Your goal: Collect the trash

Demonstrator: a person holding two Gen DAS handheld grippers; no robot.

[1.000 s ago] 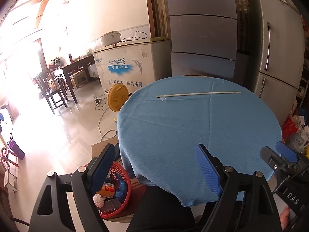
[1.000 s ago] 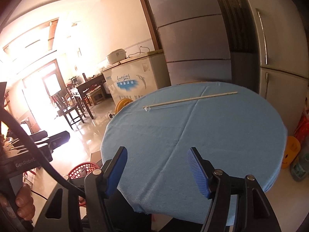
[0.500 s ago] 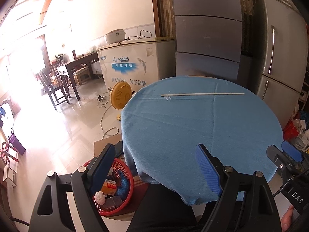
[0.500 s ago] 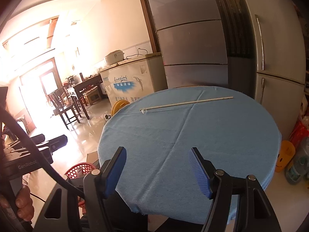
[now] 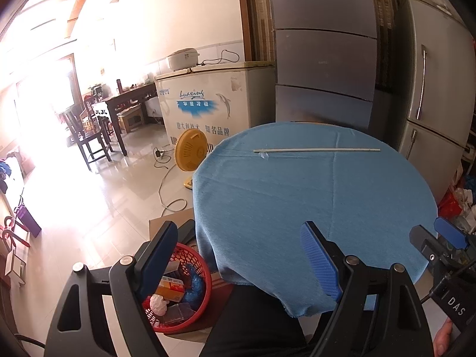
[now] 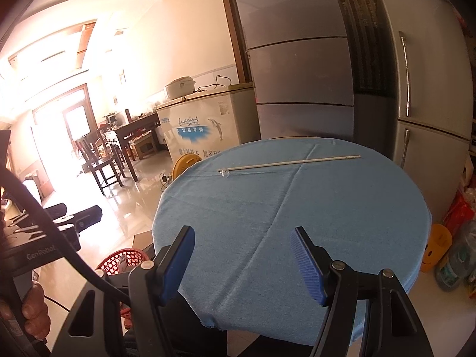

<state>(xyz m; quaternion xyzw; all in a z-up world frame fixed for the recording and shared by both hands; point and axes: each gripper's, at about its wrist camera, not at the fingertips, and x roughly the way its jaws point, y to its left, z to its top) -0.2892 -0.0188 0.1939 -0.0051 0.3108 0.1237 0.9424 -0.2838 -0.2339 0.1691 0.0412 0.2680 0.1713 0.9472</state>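
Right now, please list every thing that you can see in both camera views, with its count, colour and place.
round table: one, blue cloth cover, centre.
thin stick: one, pale, lying on the far part of the table.
basket: one, red, on the floor left of the table, holding trash.
fan: one, yellow, on the floor beyond the table.
chest freezer: one, white, behind the fan.
rice cooker: one, white, on the freezer.
refrigerator: one, grey, right of the table.
dining table: one, dark wood, far left, with chairs.
left gripper: one, black with blue pads, open, empty.
right gripper: one, black with blue pads, open, empty.
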